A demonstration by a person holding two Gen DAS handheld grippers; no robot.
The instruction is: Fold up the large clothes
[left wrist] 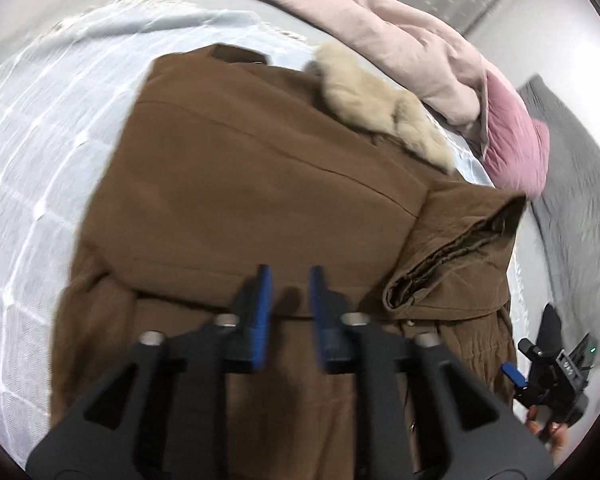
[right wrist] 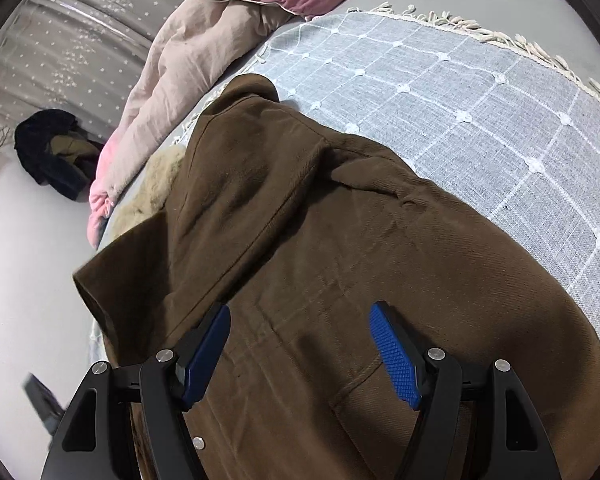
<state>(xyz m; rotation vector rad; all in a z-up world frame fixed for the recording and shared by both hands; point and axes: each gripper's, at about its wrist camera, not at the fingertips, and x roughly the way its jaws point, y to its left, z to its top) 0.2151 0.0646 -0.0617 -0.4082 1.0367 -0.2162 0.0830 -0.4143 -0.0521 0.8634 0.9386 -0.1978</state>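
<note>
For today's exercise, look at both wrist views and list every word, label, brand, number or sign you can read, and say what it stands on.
None can be read in either view.
Small pale marks on the right gripper body, seen from the left wrist view: too small and blurred to read.
The brown coat shows no label or print.

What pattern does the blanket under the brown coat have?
Light grey blanket with a white grid; clearest in the right wrist view.

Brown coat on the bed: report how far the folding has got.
Done: one sleeve already lies folded over the brown coat, which is spread on the checked throw. In hand: nothing. The left gripper and right gripper both hover open above the fabric. Left: the lower part looks unfolded, the fur trim sticks out, and the body is not yet doubled over.
</note>
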